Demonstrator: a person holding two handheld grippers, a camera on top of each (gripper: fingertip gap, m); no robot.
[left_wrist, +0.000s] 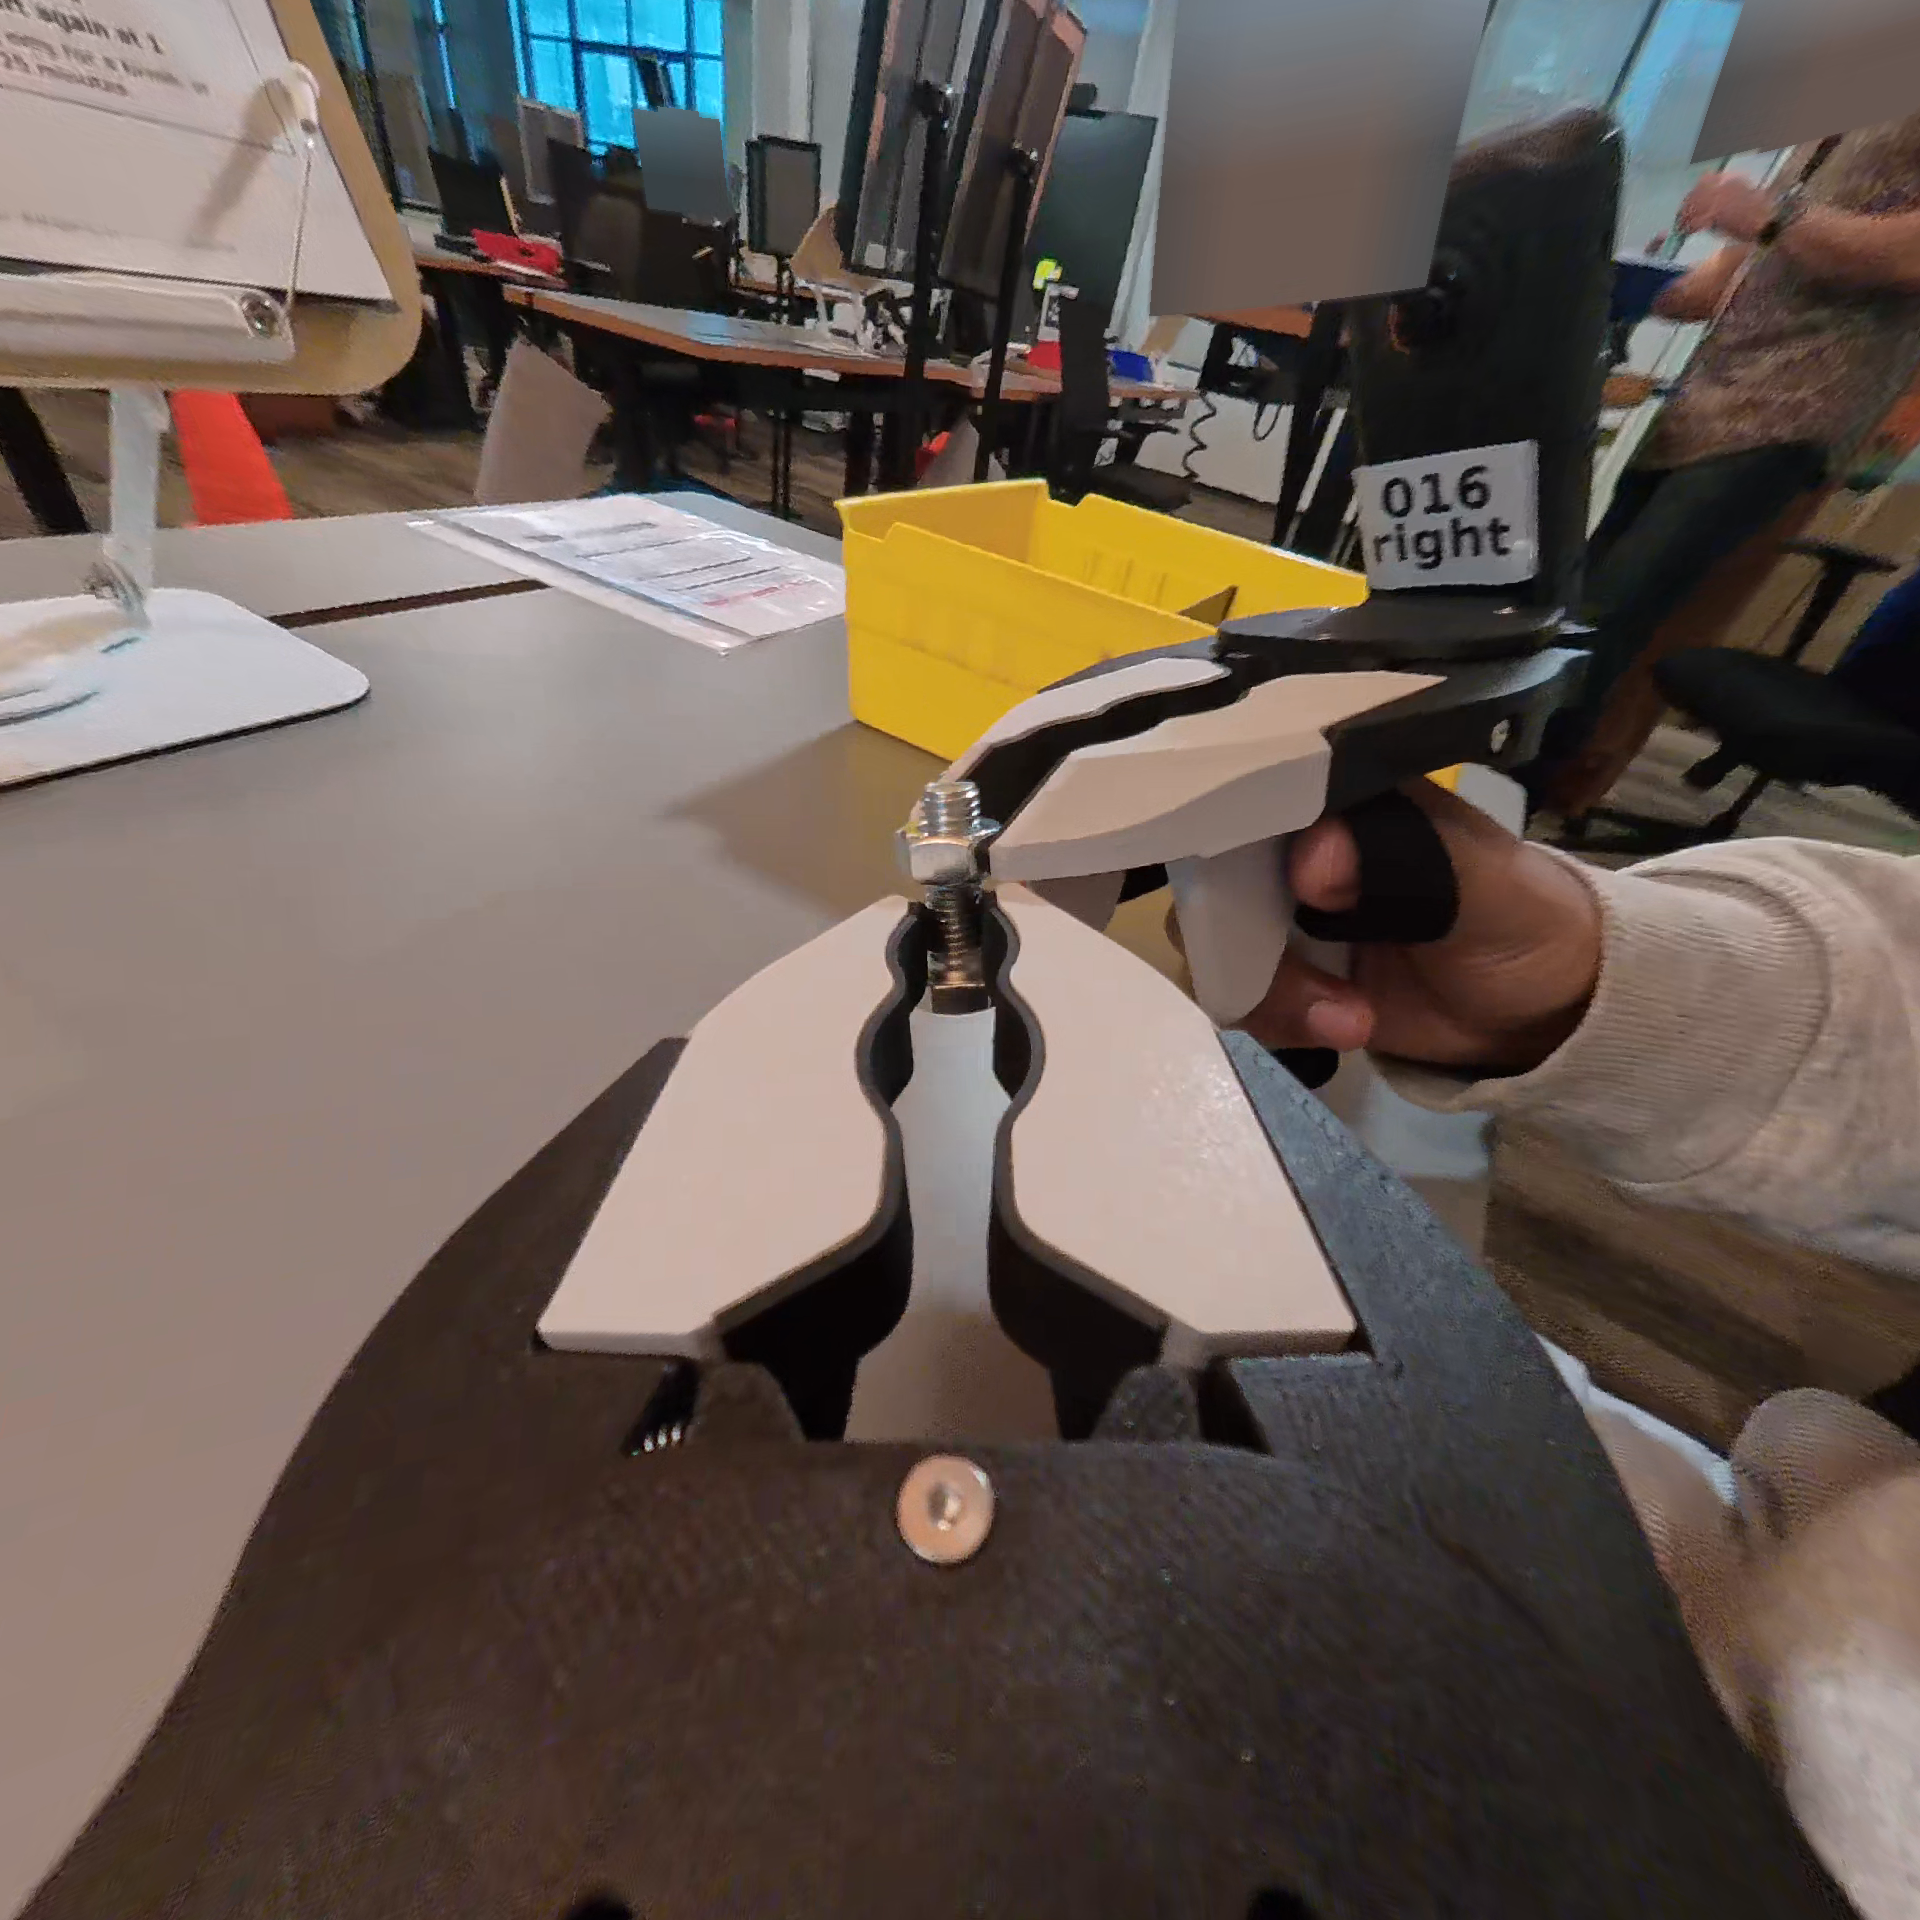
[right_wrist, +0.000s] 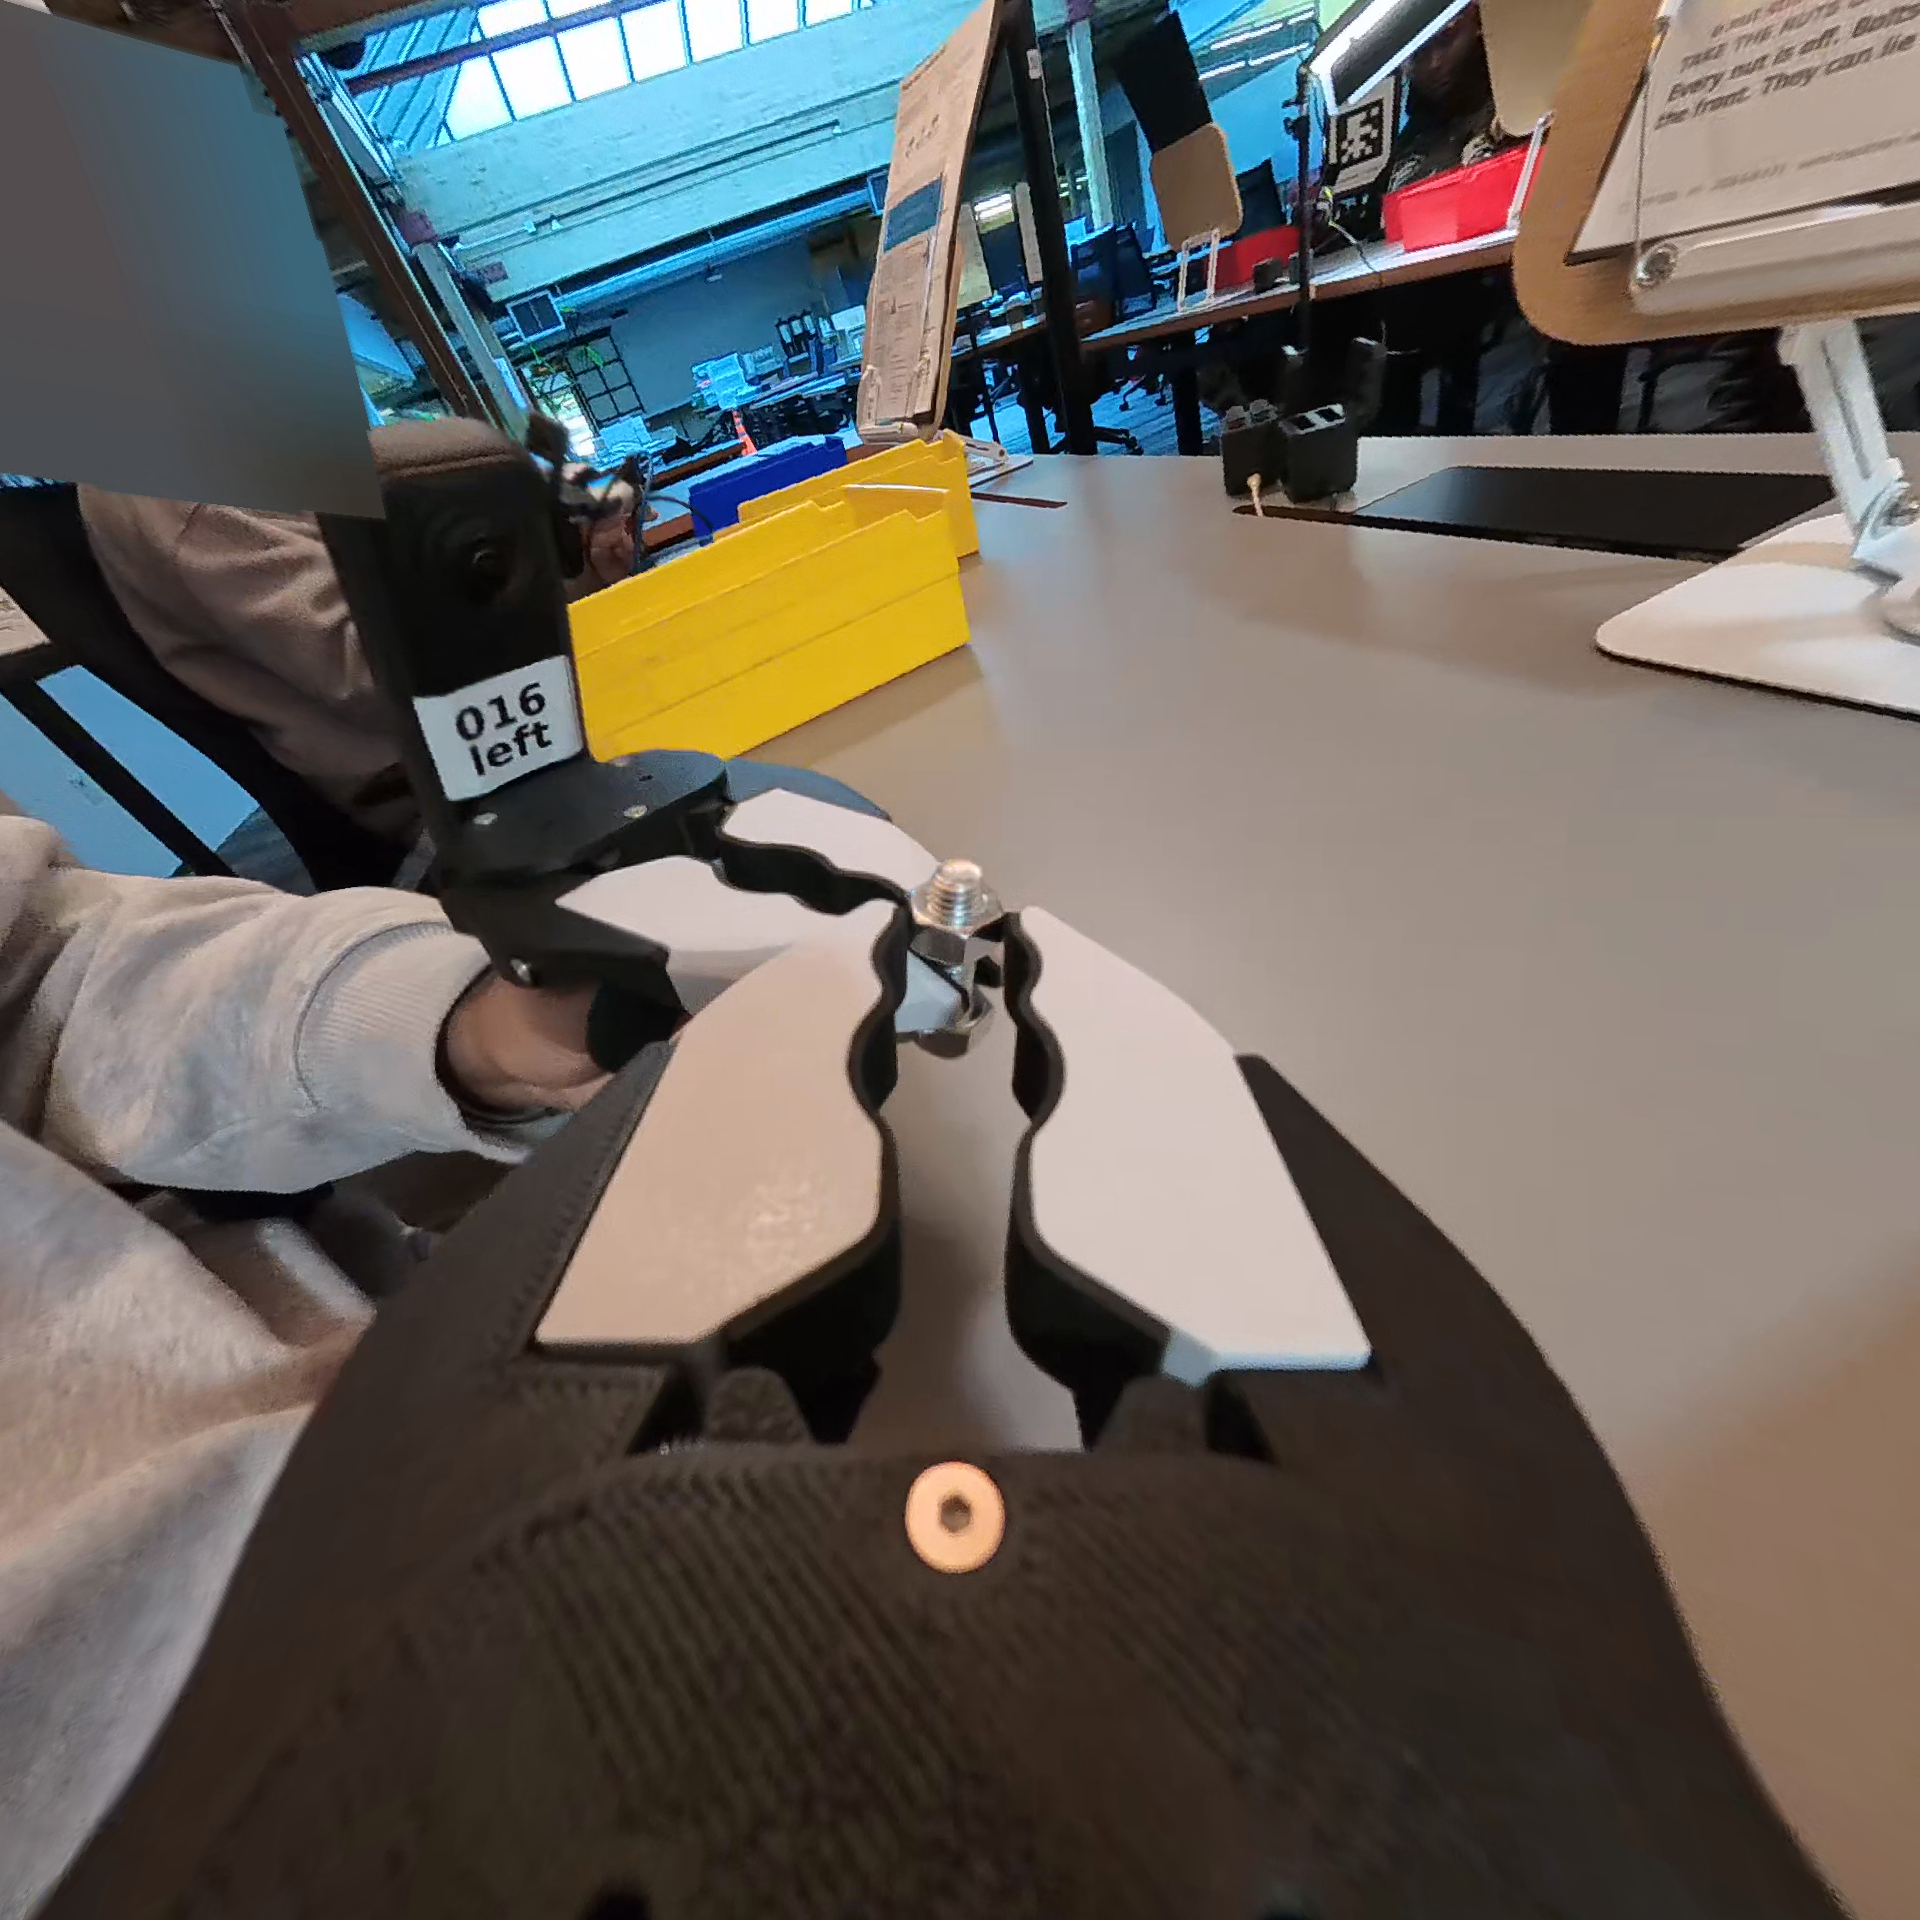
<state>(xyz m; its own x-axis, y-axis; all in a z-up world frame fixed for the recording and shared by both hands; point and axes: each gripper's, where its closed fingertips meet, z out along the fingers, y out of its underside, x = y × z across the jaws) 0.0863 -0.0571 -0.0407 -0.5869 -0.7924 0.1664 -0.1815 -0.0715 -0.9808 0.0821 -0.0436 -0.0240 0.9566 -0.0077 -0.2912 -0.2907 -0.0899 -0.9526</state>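
A silver bolt (left_wrist: 954, 798) with a hex nut (left_wrist: 938, 857) on its thread stands upright above the grey table (left_wrist: 416, 883), held between both grippers. My left gripper (left_wrist: 954, 925) is shut on the bolt's lower shank, near its head. My right gripper (left_wrist: 977, 836) comes in from the right and is shut on the nut. In the right wrist view, my right gripper (right_wrist: 958, 930) clamps the nut (right_wrist: 943, 945) below the bolt's threaded end (right_wrist: 958, 878), while my left gripper (right_wrist: 914, 982) reaches in from the left. A hand in a light sleeve holds each gripper.
A yellow bin (left_wrist: 987, 623) stands just behind the grippers, and it also shows in the right wrist view (right_wrist: 769, 623). A white document stand (left_wrist: 156, 675) is at the left, with a laminated sheet (left_wrist: 665, 566) behind. A black mat (right_wrist: 1579, 509) lies far right. A person (left_wrist: 1787, 343) stands behind. Less than 4 cm separates the two grippers' tips.
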